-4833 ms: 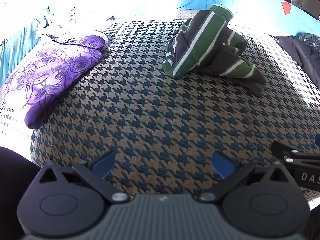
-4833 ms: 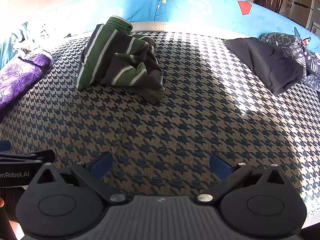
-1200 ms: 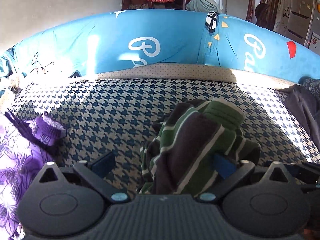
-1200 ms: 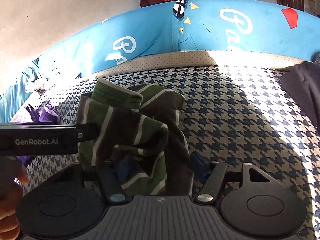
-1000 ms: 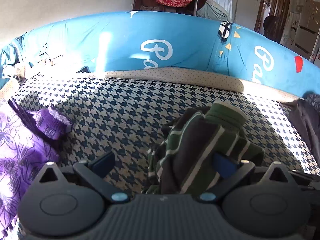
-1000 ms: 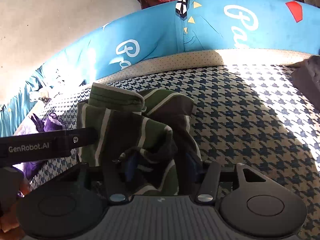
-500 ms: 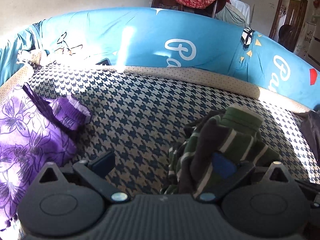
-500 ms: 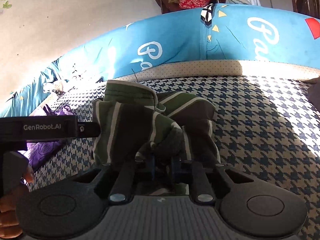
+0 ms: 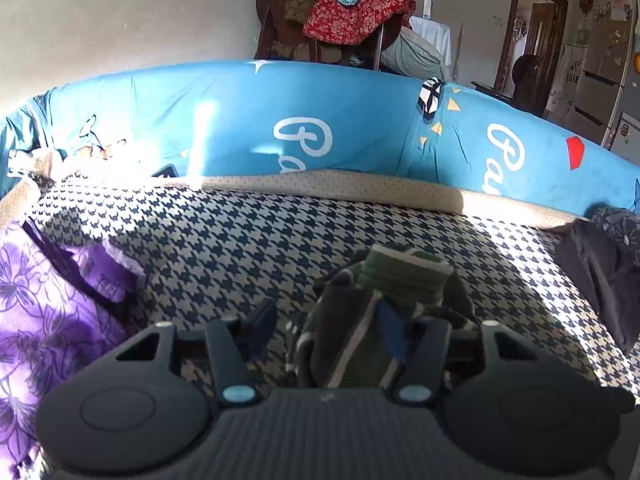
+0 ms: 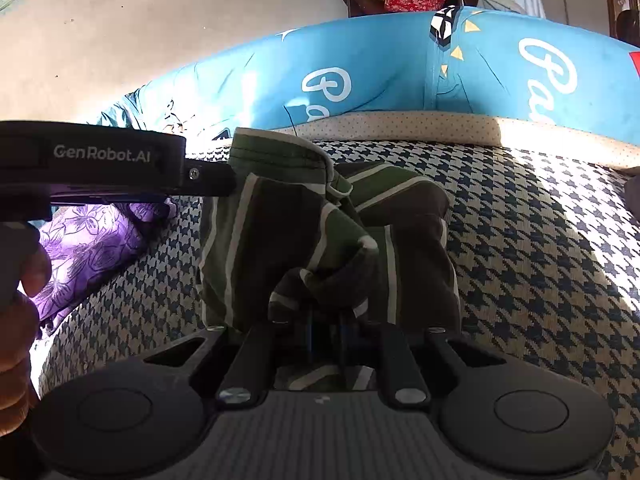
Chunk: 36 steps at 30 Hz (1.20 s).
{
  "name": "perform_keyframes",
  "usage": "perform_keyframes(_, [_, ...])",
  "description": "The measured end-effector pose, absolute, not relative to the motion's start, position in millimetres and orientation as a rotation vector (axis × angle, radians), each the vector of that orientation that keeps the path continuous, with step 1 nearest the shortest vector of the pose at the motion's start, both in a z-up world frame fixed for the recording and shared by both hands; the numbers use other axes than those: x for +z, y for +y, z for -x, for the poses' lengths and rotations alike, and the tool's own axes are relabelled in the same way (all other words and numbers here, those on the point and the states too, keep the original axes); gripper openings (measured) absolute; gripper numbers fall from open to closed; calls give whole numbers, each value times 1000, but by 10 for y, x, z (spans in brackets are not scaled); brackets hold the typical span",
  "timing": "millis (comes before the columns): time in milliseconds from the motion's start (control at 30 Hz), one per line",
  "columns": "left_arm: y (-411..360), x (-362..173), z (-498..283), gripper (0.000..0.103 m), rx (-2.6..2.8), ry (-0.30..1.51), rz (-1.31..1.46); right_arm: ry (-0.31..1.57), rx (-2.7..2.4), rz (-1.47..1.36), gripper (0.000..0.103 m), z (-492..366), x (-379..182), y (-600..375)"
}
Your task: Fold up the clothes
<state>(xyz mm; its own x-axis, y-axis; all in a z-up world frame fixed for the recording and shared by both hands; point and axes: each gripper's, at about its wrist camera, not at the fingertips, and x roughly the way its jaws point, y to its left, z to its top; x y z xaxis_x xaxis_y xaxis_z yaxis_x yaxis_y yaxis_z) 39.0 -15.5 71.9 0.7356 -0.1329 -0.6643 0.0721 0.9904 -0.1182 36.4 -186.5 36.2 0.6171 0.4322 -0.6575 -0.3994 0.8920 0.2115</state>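
While the striped garment is bunched and crumpled on the checked bed cover, it is clenched by the right gripper, the left gripper is half closed beside it, and all flattening and folding are judged outstanding.

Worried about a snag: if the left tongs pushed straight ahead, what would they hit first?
Probably the striped green garment, bunched just ahead between the half-closed left tongs; beyond it lies the checked bed cover.
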Motion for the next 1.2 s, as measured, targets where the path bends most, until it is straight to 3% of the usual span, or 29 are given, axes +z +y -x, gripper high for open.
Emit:
perform_keyframes(133, [-232, 699, -366, 25, -147, 726, 62, 773, 474, -54, 14, -361, 365, -1883])
perform_keyframes(200, [-269, 722, -335, 24, -163, 703, 50, 775, 473, -53, 15, -362, 363, -1883])
perform_keyframes(233, [-264, 740, -329, 26, -162, 691, 55, 775, 473, -53, 15, -360, 359, -1883])
perform_keyframes(333, [-251, 796, -309, 47, -159, 655, 68, 778, 474, -55, 16, -353, 348, -1880])
perform_keyframes(433, [-238, 851, -290, 55, -155, 619, 81, 777, 489, -42, 16, -327, 343, -1853])
perform_keyframes(500, [-208, 874, -291, 72, -140, 601, 93, 774, 504, -27, 16, -305, 347, -1831])
perform_keyframes(533, [-180, 865, -305, 86, -122, 600, 99, 775, 509, -22, 16, -300, 355, -1828])
perform_keyframes(567, [-159, 847, -326, 92, -110, 605, 104, 776, 514, -20, 16, -296, 364, -1829])
perform_keyframes(667, [-106, 737, -445, 93, -101, 676, 140, 788, 515, -56, 17, -313, 408, -1890])
perform_keyframes(733, [-48, 628, -525, 94, -78, 740, 185, 787, 507, -95, 24, -329, 450, -1963])
perform_keyframes(800, [39, 523, -578, 94, -73, 790, 253, 769, 490, -128, 42, -337, 495, -2036])
perform_keyframes(900, [160, 402, -635, 96, -56, 846, 341, 738, 455, -176, 53, -370, 538, -2143])
perform_keyframes(1200, [259, 325, -636, 99, 6, 892, 352, 710, 424, -233, 56, -557, 442, -2119])
